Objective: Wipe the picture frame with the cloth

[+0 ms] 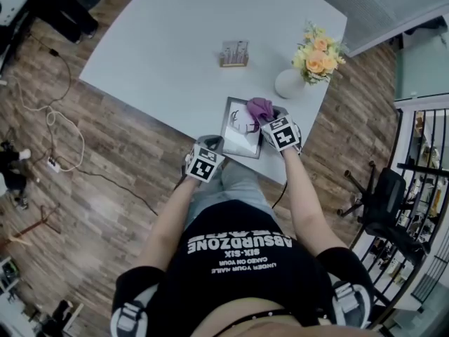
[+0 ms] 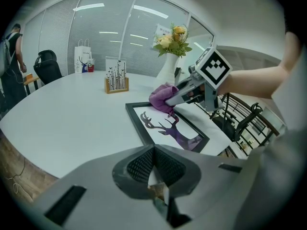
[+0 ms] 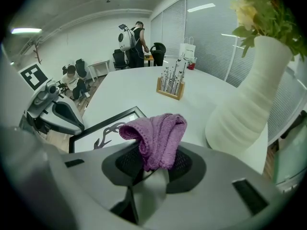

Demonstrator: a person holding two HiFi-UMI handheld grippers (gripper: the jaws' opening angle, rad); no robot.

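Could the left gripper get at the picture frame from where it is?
Probably yes: the left gripper sits just short of the picture frame, bare table between; the right gripper with the cloth is at its far end.

White vase (image 1: 289, 83) (orange flowers (image 1: 319, 51)) and wooden holder (image 1: 234, 53) on table (image 1: 161, 55)

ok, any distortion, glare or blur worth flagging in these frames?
Head view: mild barrel bend, even light, table pale but sharp. Left gripper view: strong fisheye, black corners, bright light streaks across the glass wall. Right gripper view: same fisheye; cloth sharp, vase bright.
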